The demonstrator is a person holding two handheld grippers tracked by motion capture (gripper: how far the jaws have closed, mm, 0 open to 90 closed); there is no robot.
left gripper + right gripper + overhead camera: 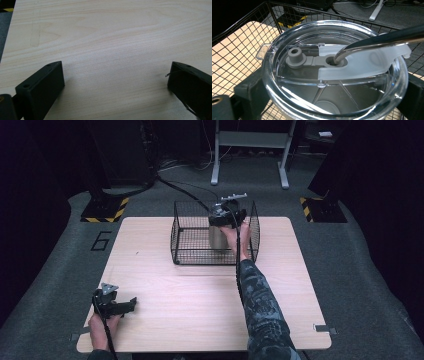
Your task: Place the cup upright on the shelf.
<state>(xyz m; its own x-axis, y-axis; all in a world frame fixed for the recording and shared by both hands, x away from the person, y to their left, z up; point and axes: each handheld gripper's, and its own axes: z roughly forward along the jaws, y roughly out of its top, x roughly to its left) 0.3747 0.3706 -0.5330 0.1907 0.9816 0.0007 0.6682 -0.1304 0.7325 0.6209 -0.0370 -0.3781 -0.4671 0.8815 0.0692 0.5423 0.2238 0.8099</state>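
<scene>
Tumbler point(218, 238) stands upright inside the wire basket point(185, 238) at the far edge of the tabletop point(200, 300), gripped between the jaws of the right gripper point(226, 218). Its clear lid point(294, 82) carries a grey stopper point(295, 58) and a bent metal straw point(372, 41). The left gripper point(116, 306) rests near the tabletop's near left corner, jaws spread wide with only bare wood between them

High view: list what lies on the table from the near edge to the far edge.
Left claw resting on the pale wooden table → black wire mesh basket → silver metal tumbler with a clear lid inside the basket, clamped by the right claw.
</scene>
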